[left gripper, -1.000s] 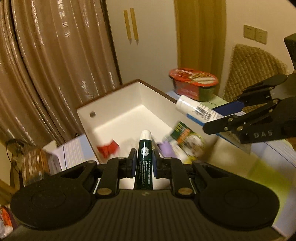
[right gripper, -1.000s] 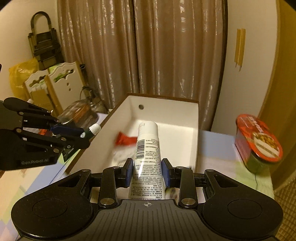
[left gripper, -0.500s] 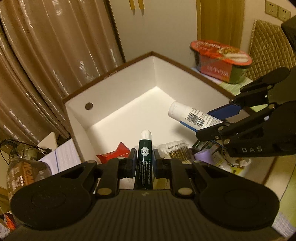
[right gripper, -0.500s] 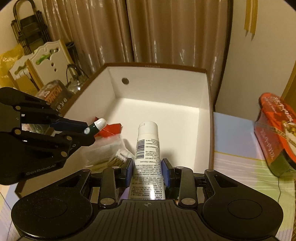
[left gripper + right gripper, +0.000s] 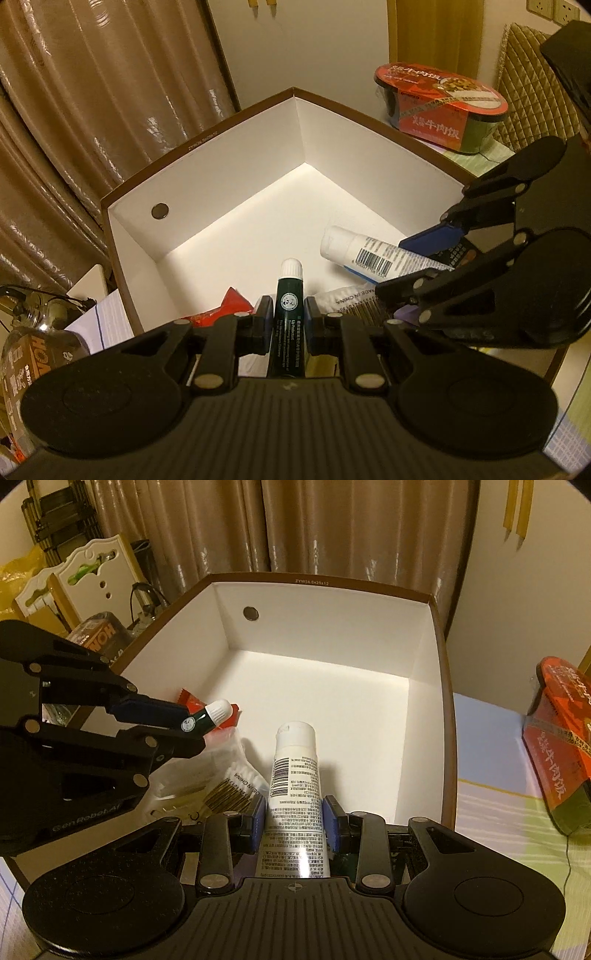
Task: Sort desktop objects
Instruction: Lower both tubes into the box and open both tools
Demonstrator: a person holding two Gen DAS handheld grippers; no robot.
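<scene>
The left wrist view shows the left gripper (image 5: 288, 322) pinching a thin green tube (image 5: 289, 314) with a white cap. The tube points into a big white box (image 5: 236, 173) with a brown rim. The right gripper (image 5: 413, 254) comes in from the right side and holds a white tube (image 5: 373, 254) over the box, with its cap pointing in. On the box floor, near the front, lie a red packet (image 5: 221, 308) and a clear bag (image 5: 347, 299) with print on it. Much of the box floor at the back is bare. Behind the box, on the right, stands a red food bowl (image 5: 439, 107). Brown curtains (image 5: 92, 92) hang on the left. The right wrist view shows the right gripper (image 5: 294, 814) squeezing the white tube (image 5: 293, 782) from both sides. The tube has a bar code and small print, and its cap is over the white box (image 5: 325, 627). The left gripper (image 5: 192, 723) is on the left, holding the green tube (image 5: 208, 716) above the red packet (image 5: 192, 701) and the clear bag (image 5: 229, 775). The red food bowl (image 5: 561, 746) is on the table (image 5: 491, 775) to the right, apart from the box.
</scene>
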